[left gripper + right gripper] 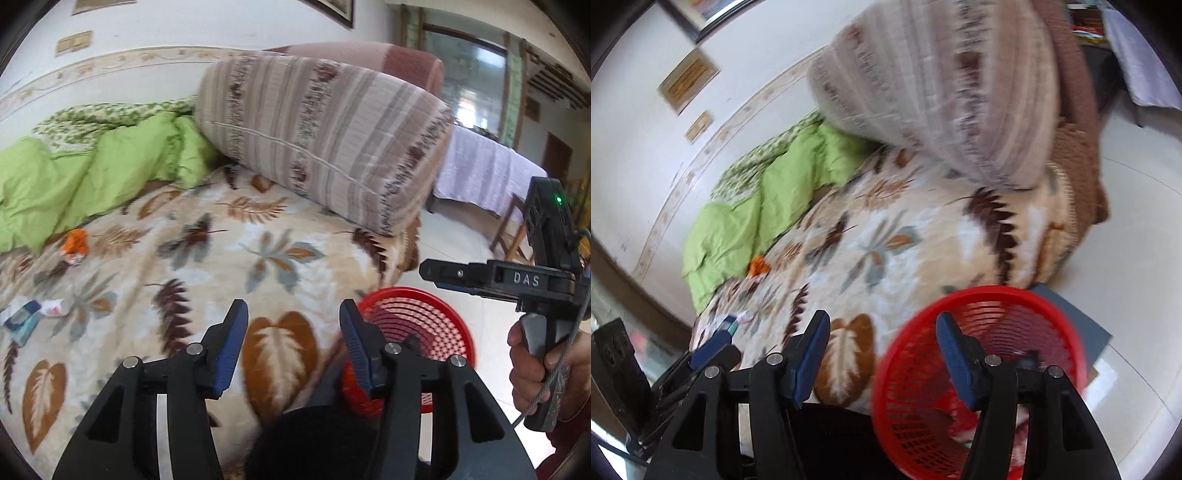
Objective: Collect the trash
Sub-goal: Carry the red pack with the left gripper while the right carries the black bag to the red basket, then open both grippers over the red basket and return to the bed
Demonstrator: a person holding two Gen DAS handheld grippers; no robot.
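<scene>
A red mesh basket [428, 325] stands on the floor beside the bed; it also shows in the right wrist view [990, 354], with some wrappers inside it. An orange crumpled wrapper [75, 245] lies on the leaf-patterned blanket [207, 266] near the green quilt, also in the right wrist view [759, 266]. A white scrap [53, 307] and a blue-teal packet [22, 317] lie at the left. My left gripper [293, 310] is open and empty over the bed's edge. My right gripper [882, 325] is open and empty, above the basket's rim; its body shows in the left wrist view [498, 282].
A green quilt [85, 166] is bunched against the wall. A large striped cushion [325, 133] leans at the head of the bed. A table with a lilac cloth [484, 173] and a wooden chair [511, 229] stand on the tiled floor to the right.
</scene>
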